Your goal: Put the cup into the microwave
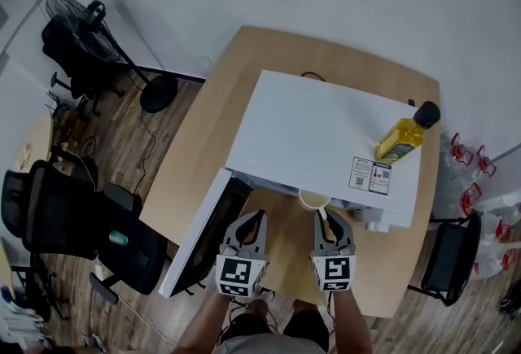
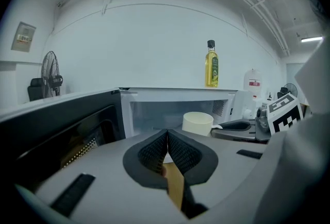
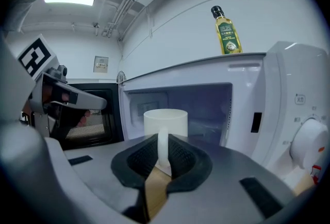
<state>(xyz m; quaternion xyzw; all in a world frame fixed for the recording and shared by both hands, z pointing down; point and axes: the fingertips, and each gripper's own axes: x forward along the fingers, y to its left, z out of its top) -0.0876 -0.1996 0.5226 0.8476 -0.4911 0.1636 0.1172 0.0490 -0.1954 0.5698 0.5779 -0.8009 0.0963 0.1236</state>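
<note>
Gripping one cup (image 3: 165, 120): right tool (image 3: 163, 148) | left tool (image 2: 167, 138) closed | one microwave (image 1: 326, 124), one bottle (image 1: 400, 139)

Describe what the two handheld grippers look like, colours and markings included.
The left gripper and right gripper match: light grey shells that taper toward the jaws, which are lined with black, crosshatch-textured pads. Each carries a white cube printed with black square markers at its rear. Small black rectangular slots mark the grey shells.
</note>
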